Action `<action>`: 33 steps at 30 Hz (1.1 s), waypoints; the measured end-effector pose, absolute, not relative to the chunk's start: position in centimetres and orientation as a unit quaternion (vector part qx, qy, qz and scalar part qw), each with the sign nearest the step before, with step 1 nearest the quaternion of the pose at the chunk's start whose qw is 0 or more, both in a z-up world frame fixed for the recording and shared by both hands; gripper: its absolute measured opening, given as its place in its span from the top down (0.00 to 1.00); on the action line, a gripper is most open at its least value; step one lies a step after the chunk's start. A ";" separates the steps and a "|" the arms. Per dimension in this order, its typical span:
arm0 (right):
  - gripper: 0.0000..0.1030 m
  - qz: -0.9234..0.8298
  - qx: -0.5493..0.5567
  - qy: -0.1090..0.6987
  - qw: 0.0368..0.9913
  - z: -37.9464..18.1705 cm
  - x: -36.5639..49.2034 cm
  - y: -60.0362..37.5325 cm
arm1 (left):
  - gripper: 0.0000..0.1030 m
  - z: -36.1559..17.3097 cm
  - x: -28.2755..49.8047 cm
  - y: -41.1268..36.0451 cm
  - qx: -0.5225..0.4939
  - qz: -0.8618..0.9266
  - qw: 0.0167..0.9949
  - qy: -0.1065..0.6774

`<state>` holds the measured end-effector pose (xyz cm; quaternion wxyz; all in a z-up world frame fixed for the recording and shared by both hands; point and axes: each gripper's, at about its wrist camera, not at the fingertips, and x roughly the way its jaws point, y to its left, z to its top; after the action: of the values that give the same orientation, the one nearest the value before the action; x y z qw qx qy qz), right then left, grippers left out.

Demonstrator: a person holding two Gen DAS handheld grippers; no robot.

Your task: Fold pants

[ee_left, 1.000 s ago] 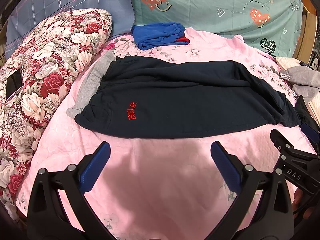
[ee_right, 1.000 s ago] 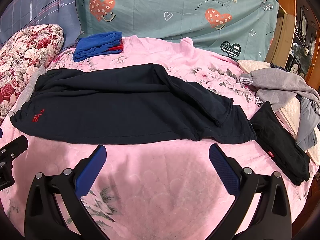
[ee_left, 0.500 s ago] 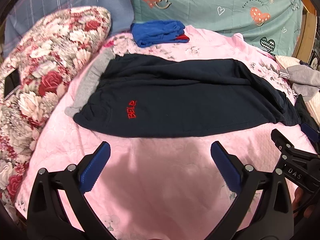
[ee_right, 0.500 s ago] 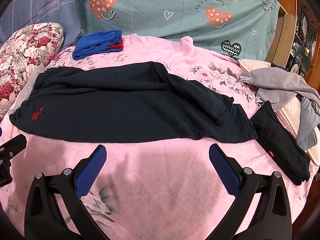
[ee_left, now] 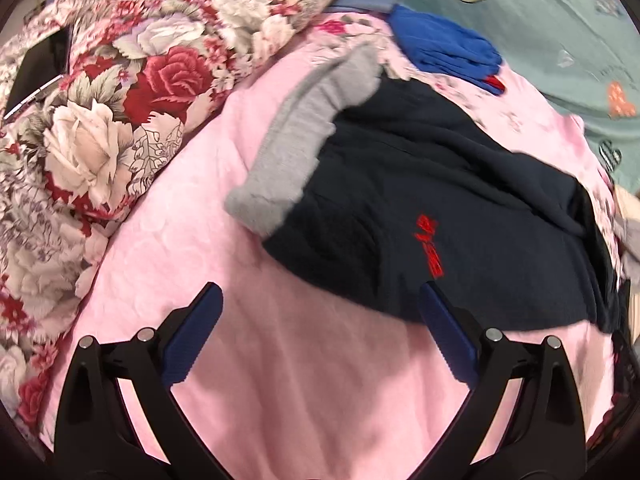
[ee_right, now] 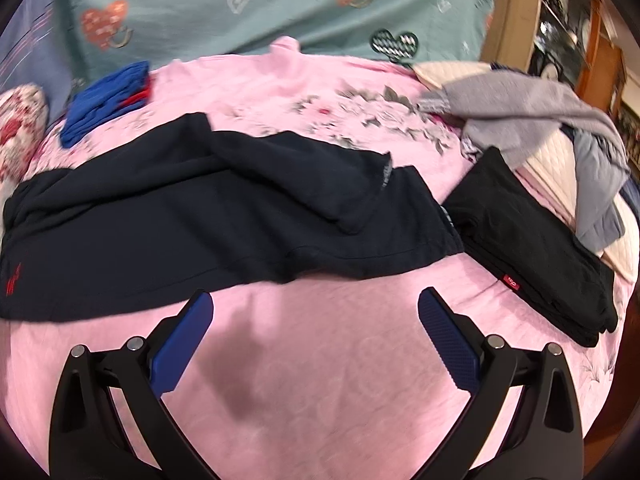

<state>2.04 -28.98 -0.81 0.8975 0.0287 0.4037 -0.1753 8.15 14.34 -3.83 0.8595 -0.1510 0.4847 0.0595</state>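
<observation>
Dark navy pants [ee_left: 460, 208] with a small red logo [ee_left: 428, 244] lie flat lengthwise across the pink bedspread [ee_left: 312, 380], one leg laid over the other. In the left wrist view their waist end fills the middle; my left gripper [ee_left: 320, 320] hangs open just in front of that waist corner, holding nothing. In the right wrist view the pants [ee_right: 208, 204] stretch from the left edge to the leg cuffs [ee_right: 400, 196]. My right gripper [ee_right: 316, 324] is open above bare bedspread, just short of the near edge of the legs.
A grey garment [ee_left: 304, 140] lies tucked under the waist end, beside a floral pillow [ee_left: 112, 92]. Folded blue clothes [ee_left: 448, 52] sit at the back. Folded black clothing [ee_right: 532, 240] and a grey heap [ee_right: 540, 120] lie right of the cuffs. A teal sheet [ee_right: 260, 4] lines the back.
Both grippers have moved closer to the pants: the left swung toward the waist end, the right toward the cuff end. The pants lie as before. Both grippers stay open.
</observation>
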 end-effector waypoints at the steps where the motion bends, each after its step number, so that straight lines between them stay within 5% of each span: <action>1: 0.01 -0.175 0.036 0.408 0.895 -0.8 2.3 -29.4 | 0.04 -4.0 8.8 14.5 -0.158 0.059 0.854 0.493; 5: 0.01 -0.165 0.050 0.417 0.893 -0.6 3.4 -29.6 | 0.06 -5.3 11.2 14.5 -0.191 0.046 0.829 0.523; 8: 0.01 -0.161 0.044 0.413 0.895 -0.1 4.2 -29.3 | 0.22 -6.0 12.8 14.0 -0.204 0.040 0.819 0.535; 12: 0.01 -0.159 0.032 0.418 0.894 0.0 4.5 -29.7 | 0.88 -5.5 14.0 13.6 -0.209 0.032 0.825 0.524; 19: 0.01 -0.243 -0.039 0.397 0.884 0.4 6.0 -34.7 | 0.90 -3.3 12.9 12.6 -0.192 0.050 0.853 0.482; 25: 0.03 -0.121 -0.100 0.451 0.878 -1.7 9.9 -33.2 | 0.93 -2.4 11.5 13.2 -0.186 0.074 0.863 0.464; 27: 0.17 -0.109 -0.133 0.472 0.865 -3.0 11.9 -32.5 | 0.93 -2.5 11.6 13.5 -0.190 0.074 0.862 0.465; 28: 0.46 -0.106 -0.140 0.486 0.856 -3.6 12.8 -32.5 | 0.93 -2.6 11.9 13.6 -0.193 0.074 0.859 0.468; 29: 0.96 -0.099 -0.147 0.504 0.845 -4.0 13.8 -32.7 | 0.93 -2.6 11.9 13.6 -0.191 0.076 0.859 0.469; 33: 0.96 -0.094 -0.090 0.498 0.857 -0.4 17.3 -35.8 | 0.93 -2.9 11.9 13.7 -0.183 0.079 0.859 0.472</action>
<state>17.25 -35.82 -0.35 0.8572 -0.0905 0.4981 -0.0943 11.90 13.68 -2.86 0.8586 -0.1829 0.4724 0.0788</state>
